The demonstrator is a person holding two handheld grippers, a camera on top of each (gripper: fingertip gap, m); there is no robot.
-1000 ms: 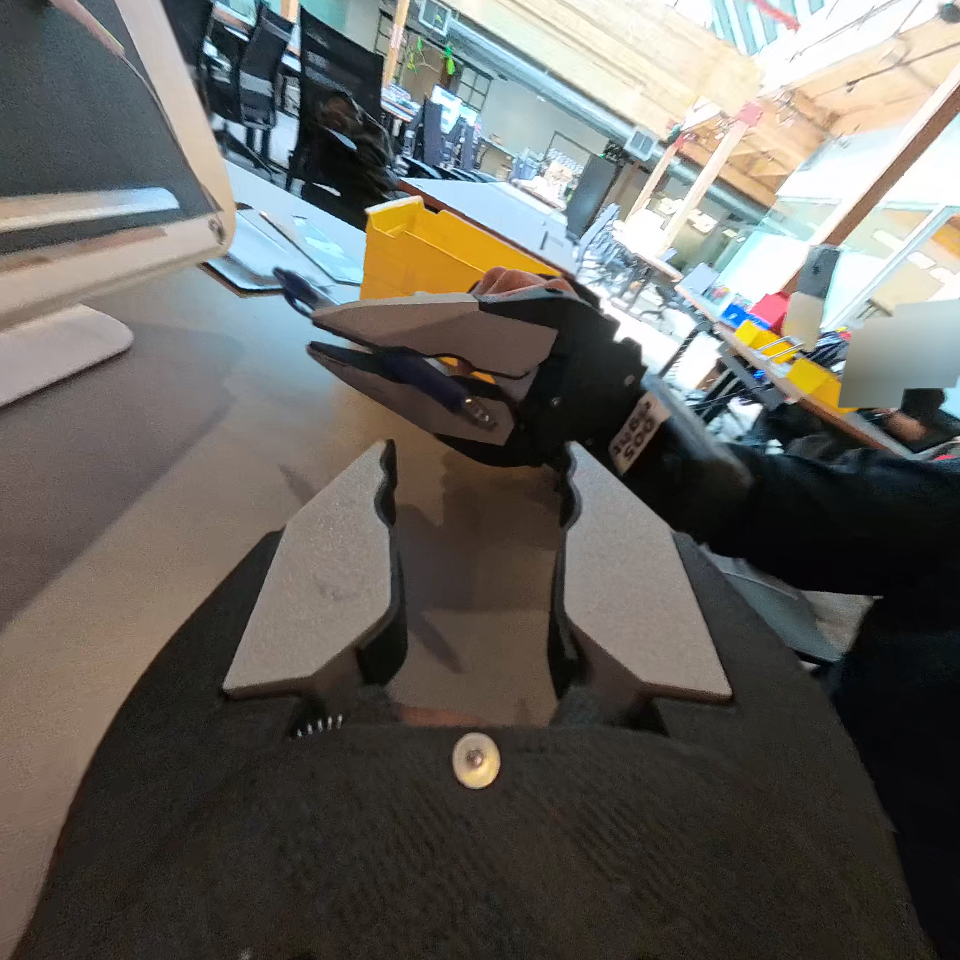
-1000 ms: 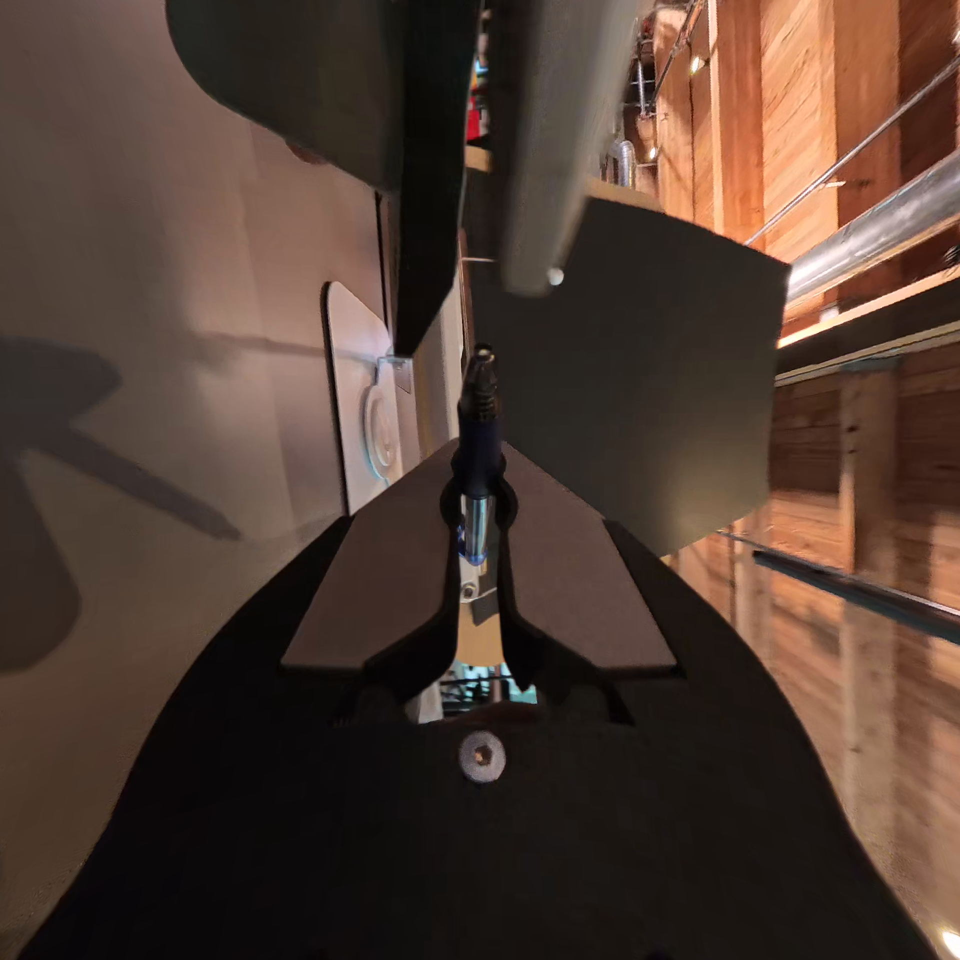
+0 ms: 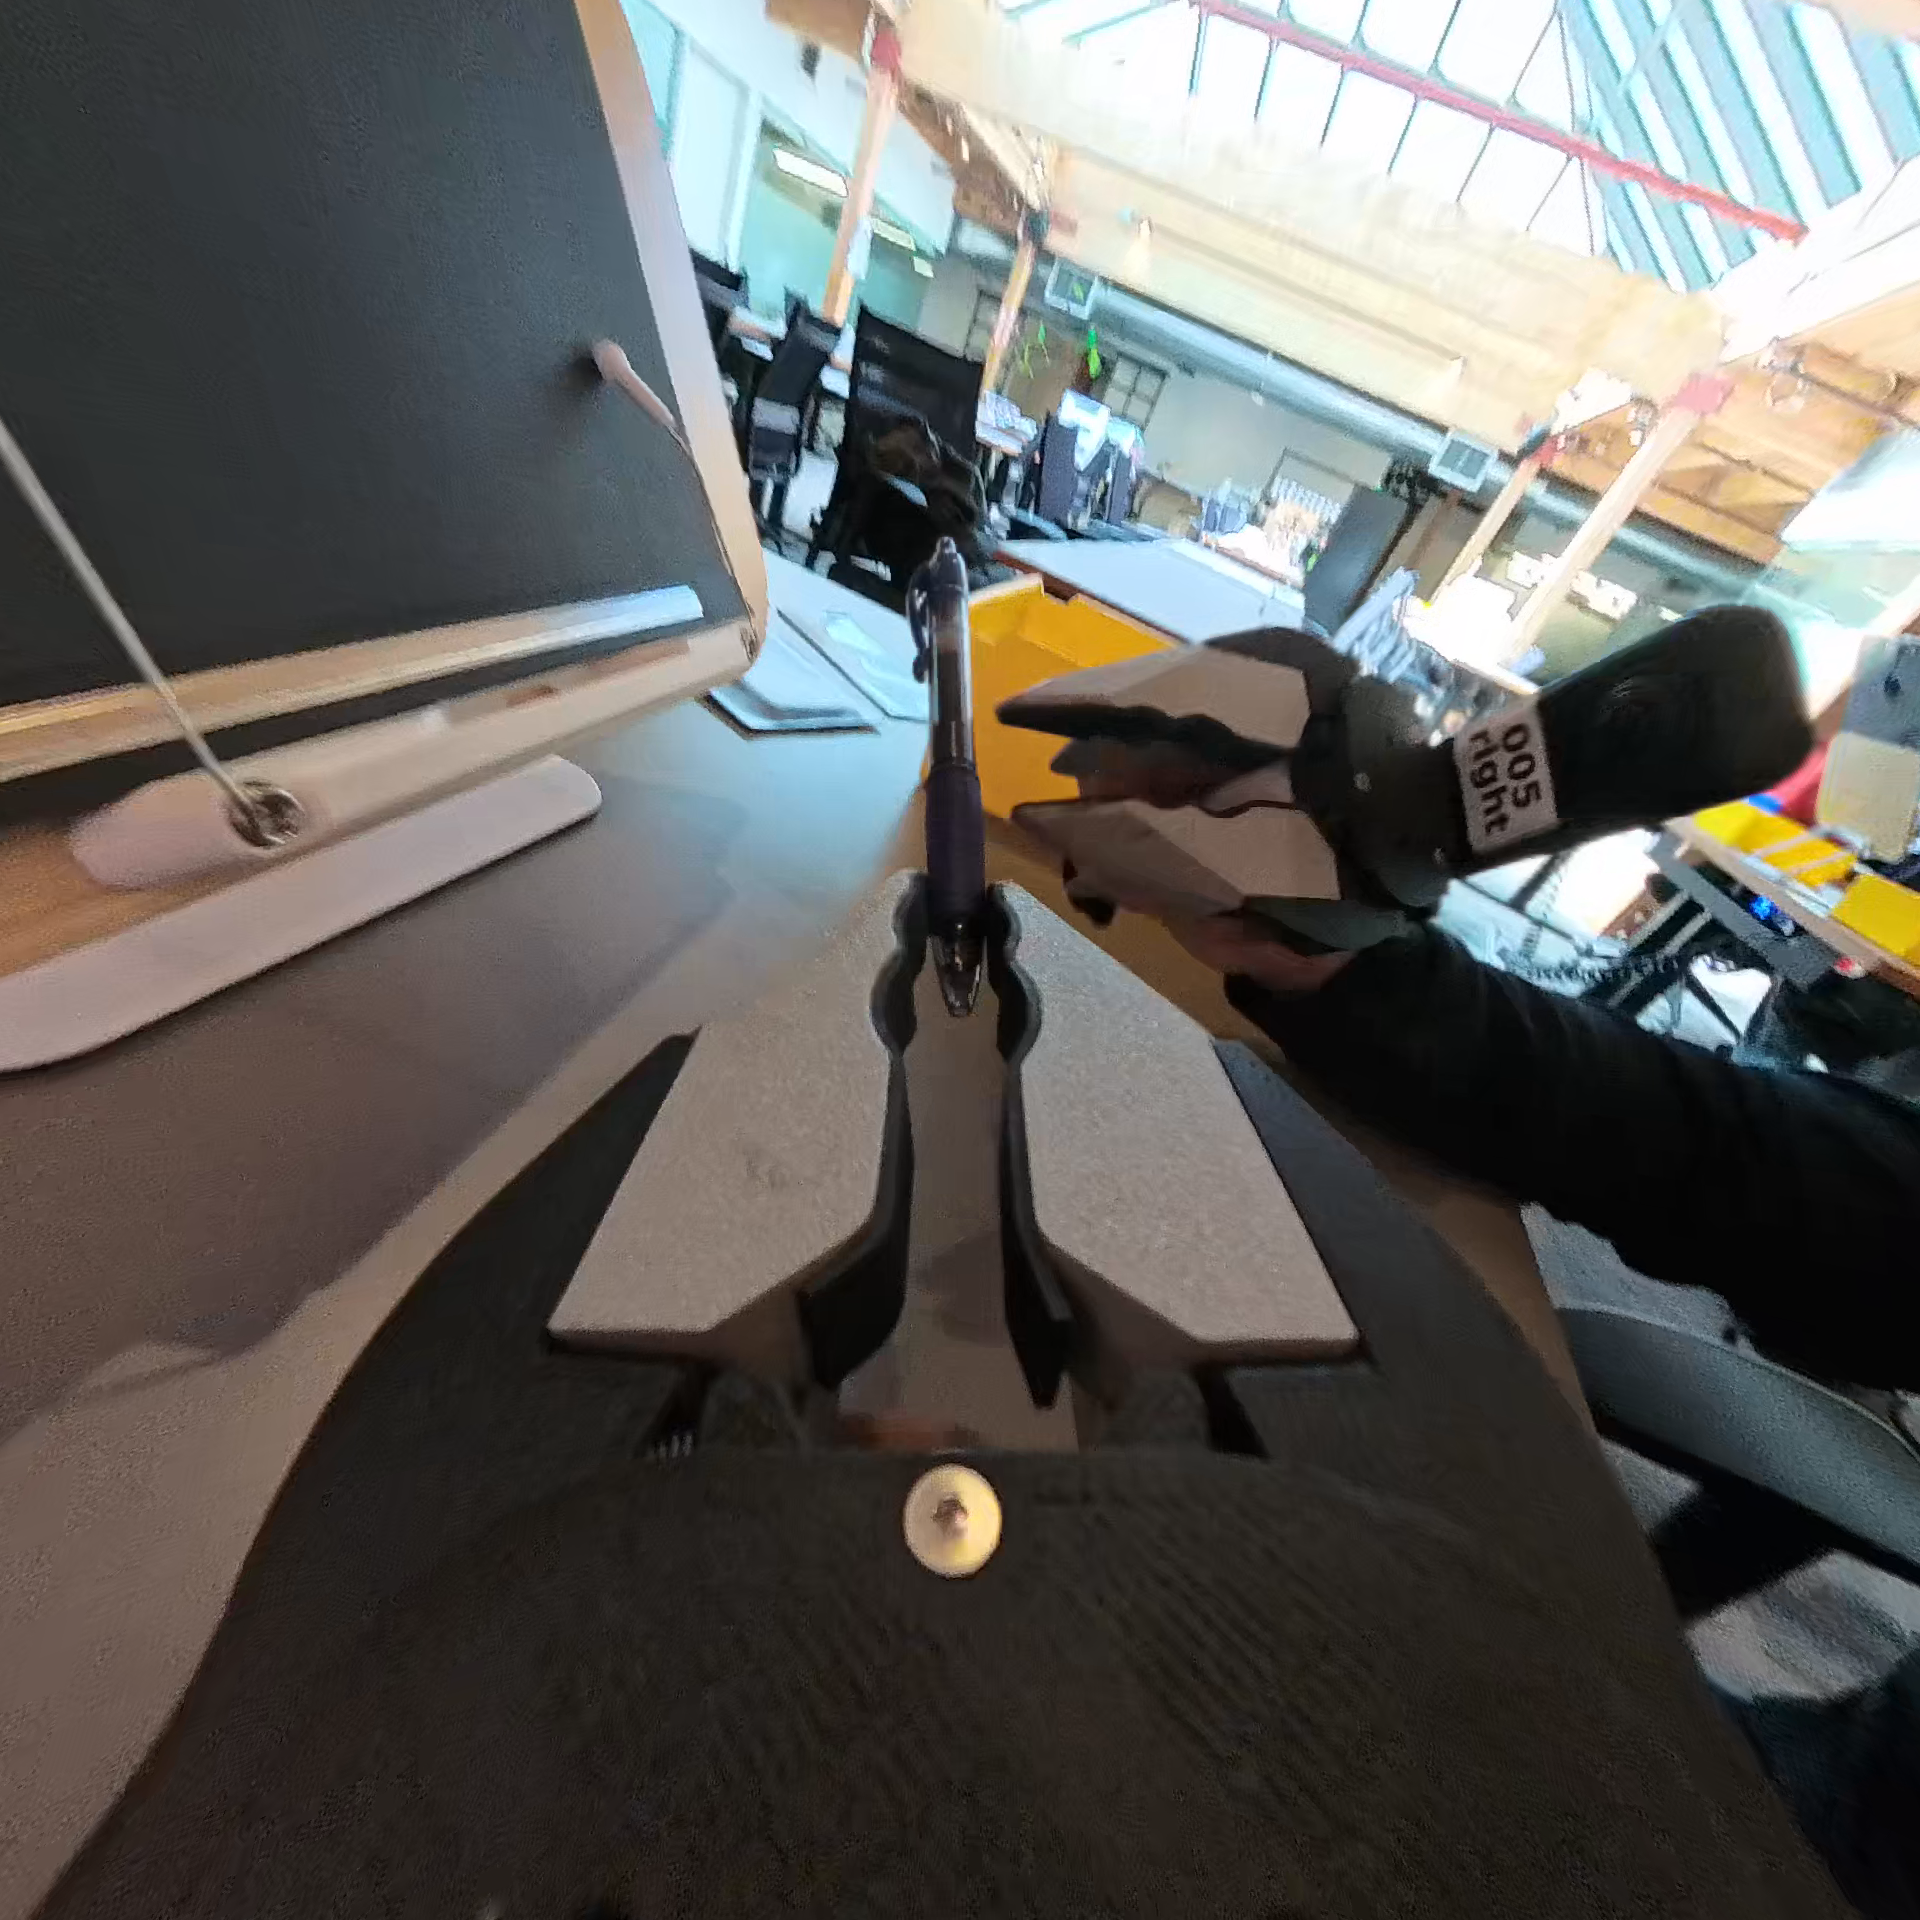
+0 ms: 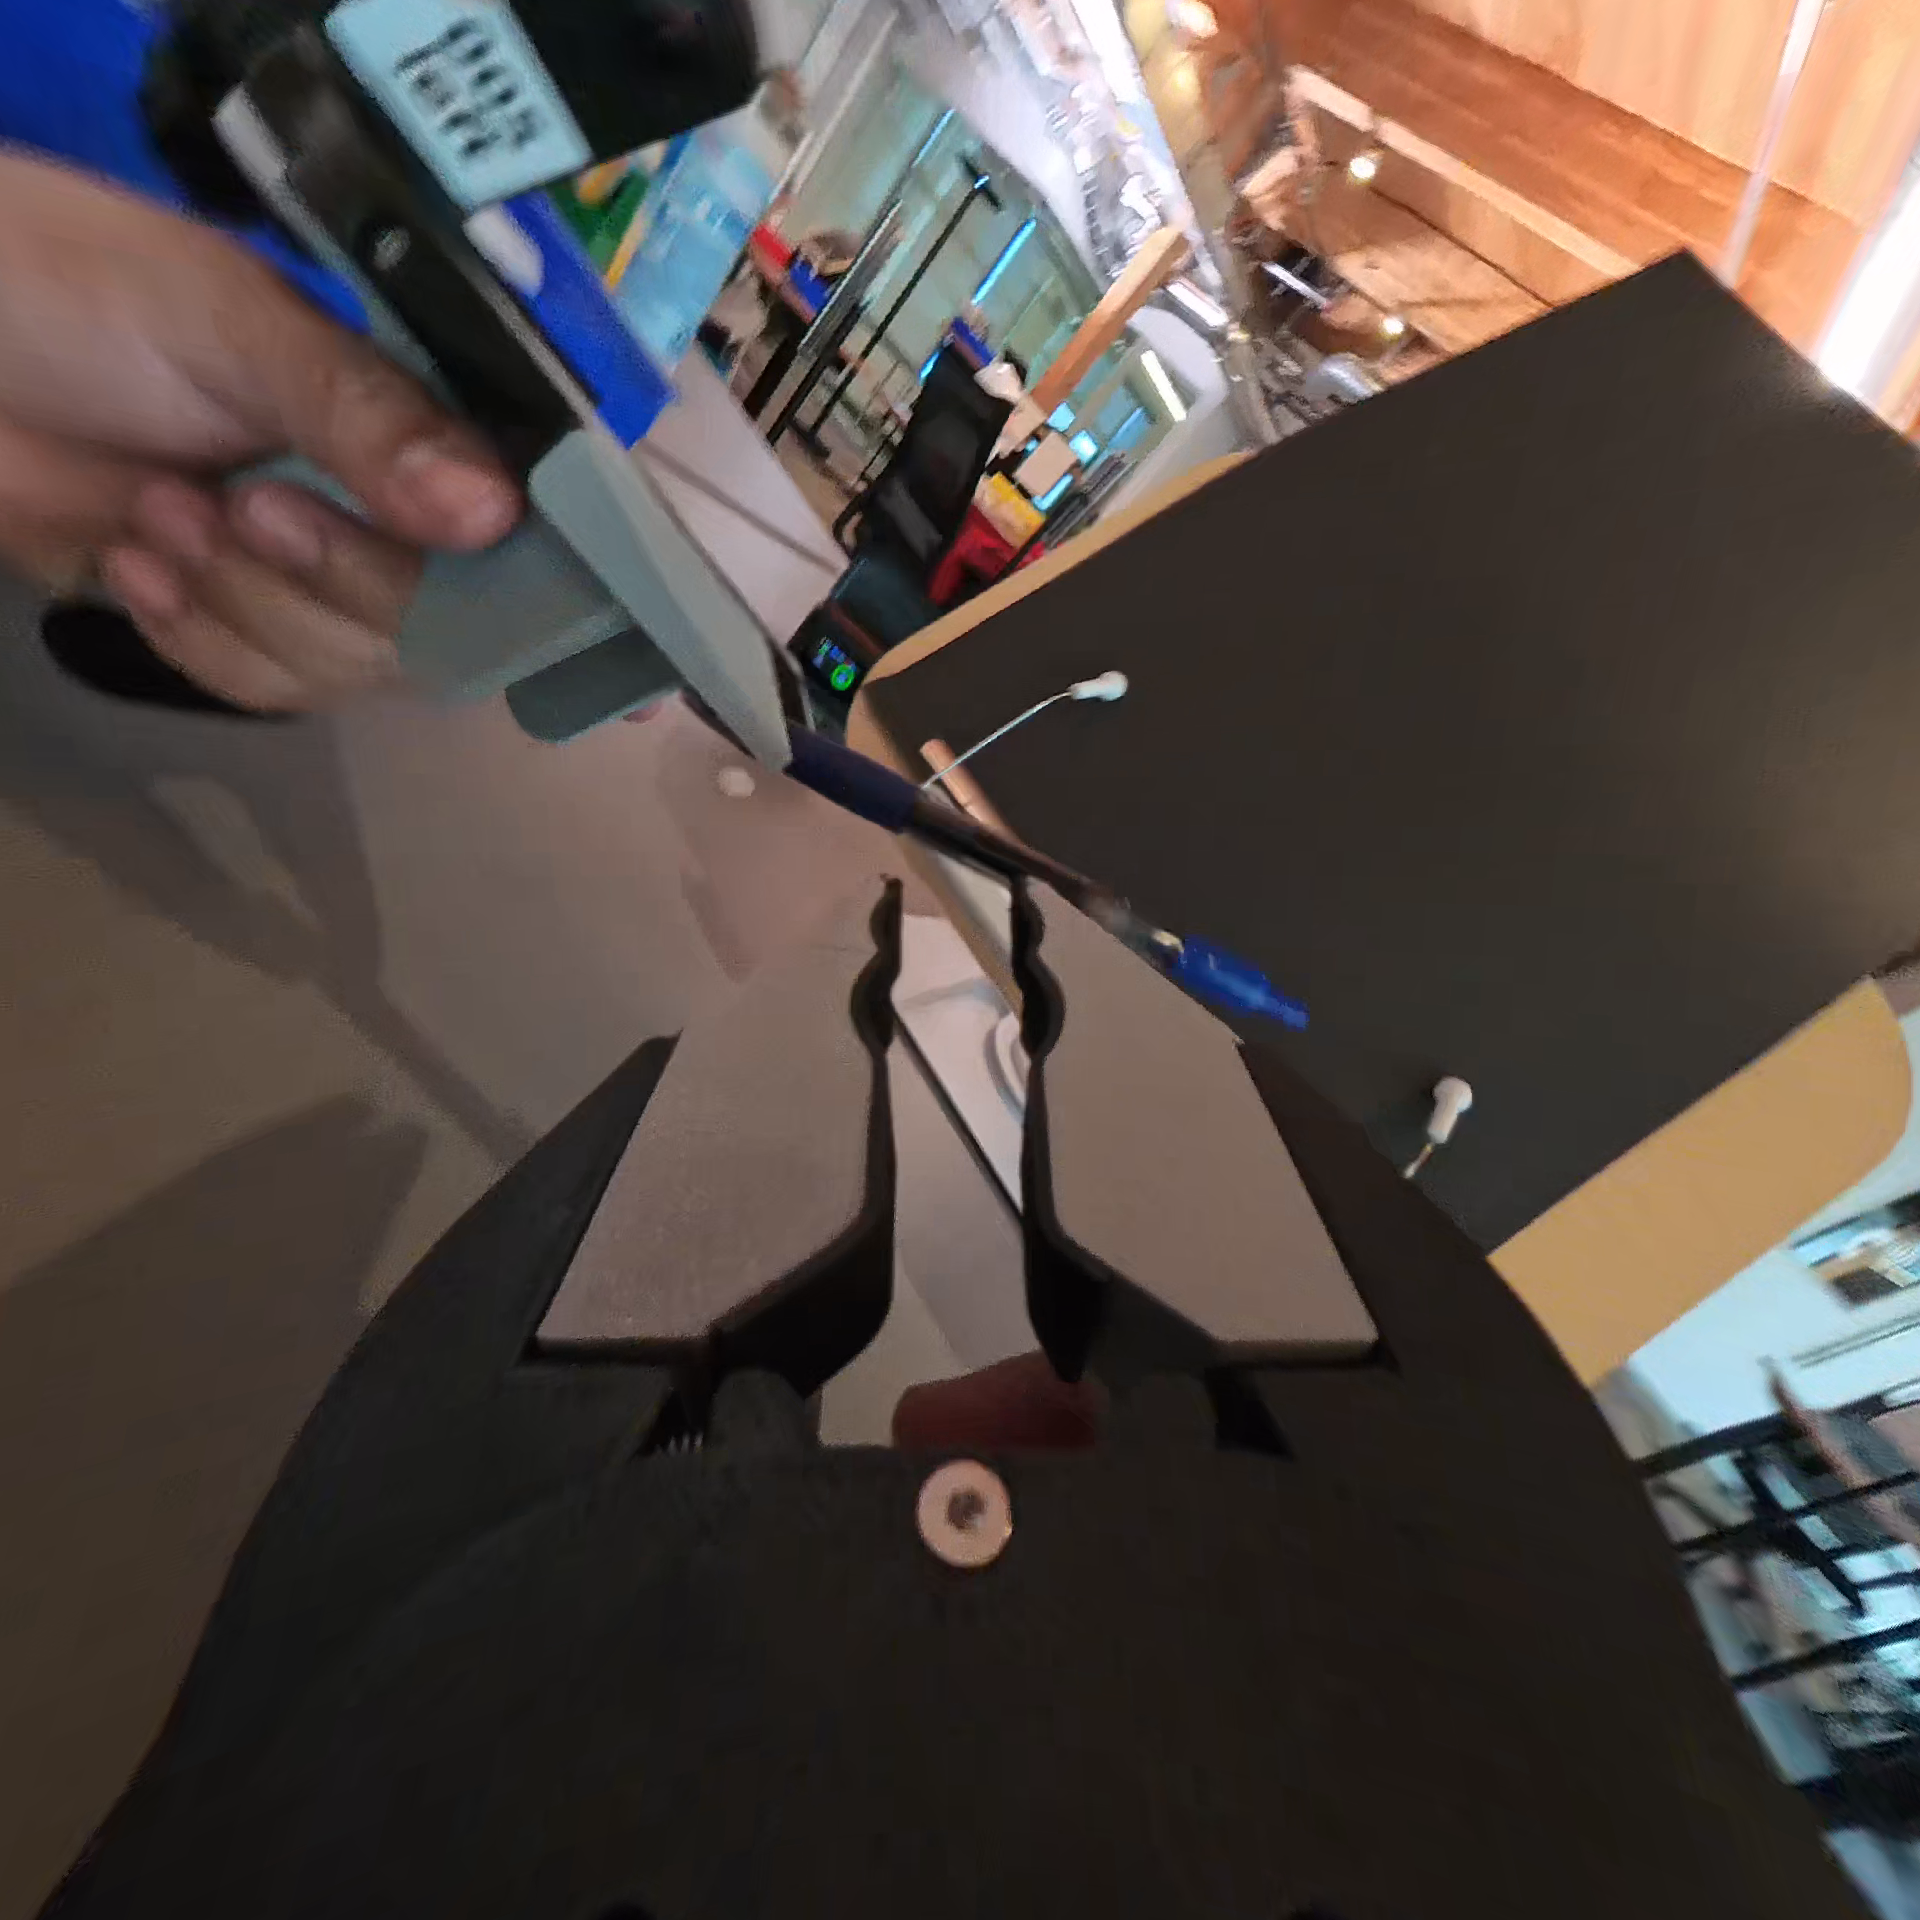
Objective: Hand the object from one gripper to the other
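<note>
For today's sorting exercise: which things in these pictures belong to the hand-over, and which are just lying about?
Part of the job: pen; left gripper, shut on it; right gripper, open.

Lying about: yellow bin; monitor; papers.

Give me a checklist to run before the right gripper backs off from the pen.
1. Left gripper shut on pen: ok.
2. Grip sits at the pen's tip end, long barrel unsupported: not ok.
3. Right gripper open, pen outside its fingers: ok.
4. Right gripper apart from pen in left wrist view: ok.
5. Retreat path past yellow bin: cannot tell.
6. Grip firmness: cannot tell.
</note>
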